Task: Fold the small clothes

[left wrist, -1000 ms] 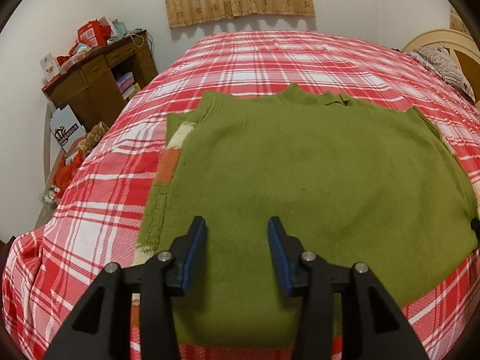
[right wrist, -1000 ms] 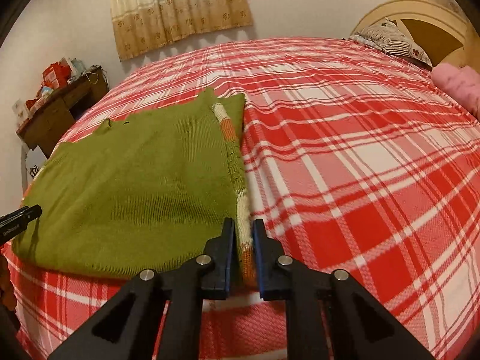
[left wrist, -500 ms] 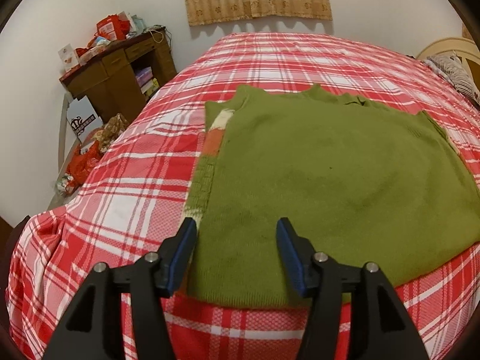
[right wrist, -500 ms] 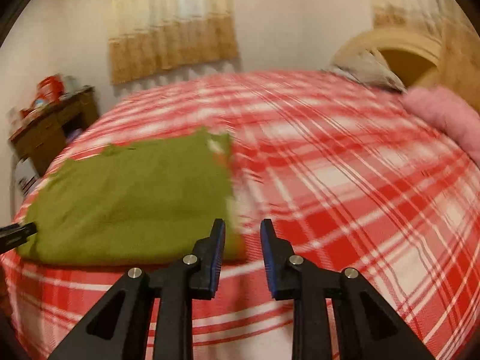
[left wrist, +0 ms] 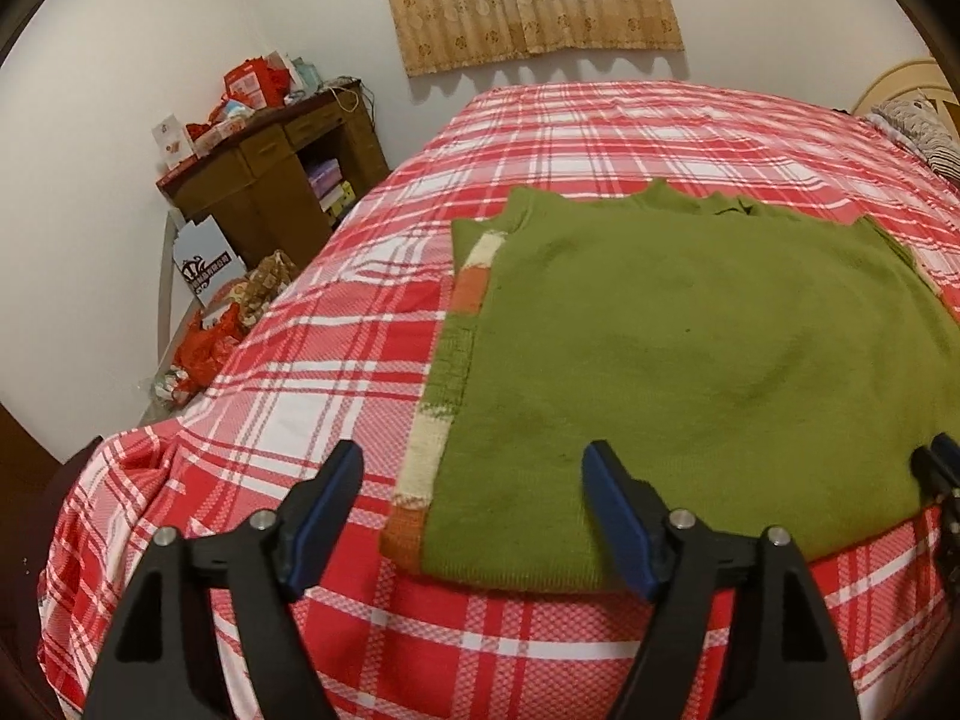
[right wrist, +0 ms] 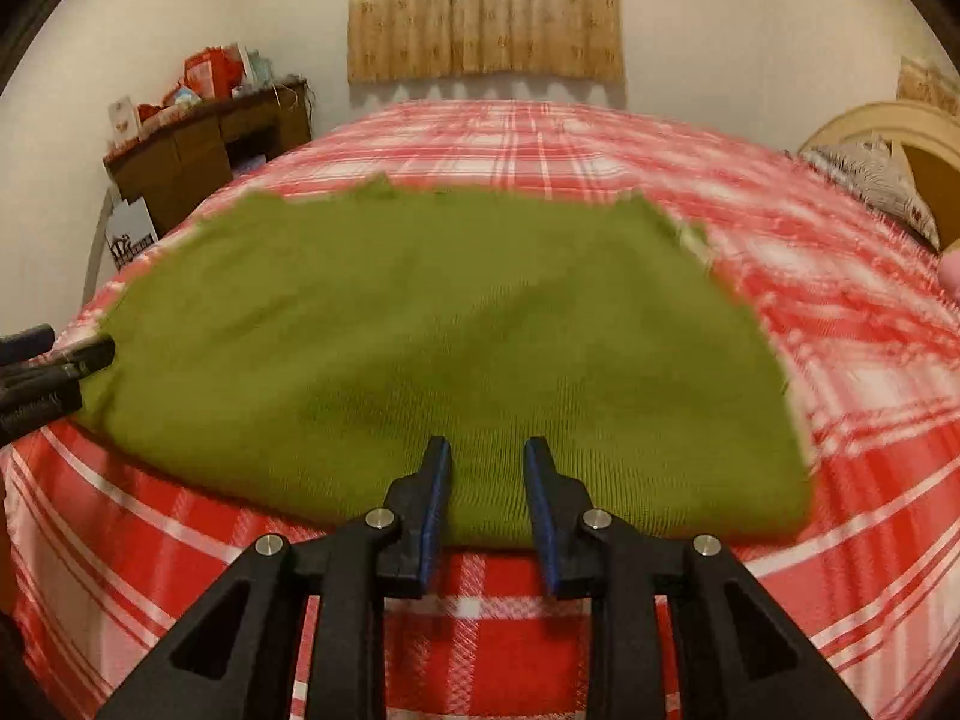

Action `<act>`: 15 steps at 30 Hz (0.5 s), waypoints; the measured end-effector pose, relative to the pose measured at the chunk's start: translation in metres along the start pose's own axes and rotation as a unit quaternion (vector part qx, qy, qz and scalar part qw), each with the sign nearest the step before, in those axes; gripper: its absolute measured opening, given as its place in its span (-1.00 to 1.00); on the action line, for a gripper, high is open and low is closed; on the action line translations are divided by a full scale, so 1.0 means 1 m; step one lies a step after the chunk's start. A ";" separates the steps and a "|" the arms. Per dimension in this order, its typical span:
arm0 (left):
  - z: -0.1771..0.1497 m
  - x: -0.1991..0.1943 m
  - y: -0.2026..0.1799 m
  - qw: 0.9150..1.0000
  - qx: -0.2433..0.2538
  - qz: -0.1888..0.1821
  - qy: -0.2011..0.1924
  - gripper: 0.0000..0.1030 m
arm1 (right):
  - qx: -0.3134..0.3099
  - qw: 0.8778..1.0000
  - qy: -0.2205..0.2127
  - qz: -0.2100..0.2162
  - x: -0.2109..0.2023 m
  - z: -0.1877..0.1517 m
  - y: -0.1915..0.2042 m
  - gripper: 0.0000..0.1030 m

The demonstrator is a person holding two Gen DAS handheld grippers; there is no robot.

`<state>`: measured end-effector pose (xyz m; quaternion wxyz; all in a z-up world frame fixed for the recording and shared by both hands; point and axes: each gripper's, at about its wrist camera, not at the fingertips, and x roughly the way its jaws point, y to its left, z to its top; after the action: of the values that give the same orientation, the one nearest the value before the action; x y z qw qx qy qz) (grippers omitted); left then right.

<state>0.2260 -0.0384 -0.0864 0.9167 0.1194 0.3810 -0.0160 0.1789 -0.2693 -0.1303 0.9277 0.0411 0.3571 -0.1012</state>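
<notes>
The right gripper (right wrist: 487, 450) has let go of the striped sleeve edge it pinched a second ago; its fingers (right wrist: 437, 486) are now parted and empty, swung across to the near hem of the green sweater (right wrist: 432, 324). The left gripper (left wrist: 474, 474) has spread wider, empty, straddling the sweater's lower-left corner. The sweater lies flat on the plaid bed (left wrist: 336, 360), centre frame.

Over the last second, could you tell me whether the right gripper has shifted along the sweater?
Yes. The right gripper, jaws open, has moved left along the green sweater: it was at the striped right edge, and now points at the middle of the near hem.
</notes>
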 end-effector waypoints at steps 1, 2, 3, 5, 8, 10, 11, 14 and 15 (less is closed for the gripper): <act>-0.001 0.004 0.000 1.000 -0.002 0.000 0.005 0.52 | 0.002 1.000 0.002 0.001 0.000 0.000 -0.001 -0.47; -0.002 0.007 -0.001 1.000 -0.003 0.001 0.010 0.52 | 0.001 1.000 0.001 0.001 0.000 -0.001 -0.002 -0.47; -0.003 0.010 -0.001 1.000 -0.005 0.003 0.017 0.52 | 0.000 1.000 -0.001 -0.001 0.000 -0.001 -0.003 -0.47; -0.007 0.012 0.001 1.000 -0.013 -0.001 0.019 0.53 | -0.008 1.000 -0.006 -0.009 0.000 -0.002 0.001 -0.45; -0.019 0.005 0.017 0.998 -0.056 -0.017 0.006 0.58 | -0.007 1.000 -0.010 -0.008 -0.001 -0.004 0.001 -0.44; -0.032 0.000 0.037 0.992 -0.120 -0.048 0.012 0.65 | 0.000 1.000 -0.012 0.001 -0.001 -0.003 -0.001 -0.43; -0.037 0.000 0.043 0.988 -0.141 -0.059 0.017 0.65 | 0.003 1.000 -0.013 0.005 -0.001 -0.004 -0.003 -0.42; -0.052 -0.001 0.052 0.977 -0.196 -0.081 0.028 0.65 | 0.009 1.000 -0.015 0.015 -0.001 -0.004 -0.006 -0.37; -0.054 -0.004 0.048 0.978 -0.194 -0.078 0.020 0.66 | 0.009 1.000 -0.016 0.017 -0.001 -0.004 -0.006 -0.36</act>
<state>0.1914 0.0203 -0.1100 0.9106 -0.0905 0.4031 -0.0104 0.1744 -0.2745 -0.1324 0.9344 0.0535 0.3409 -0.0890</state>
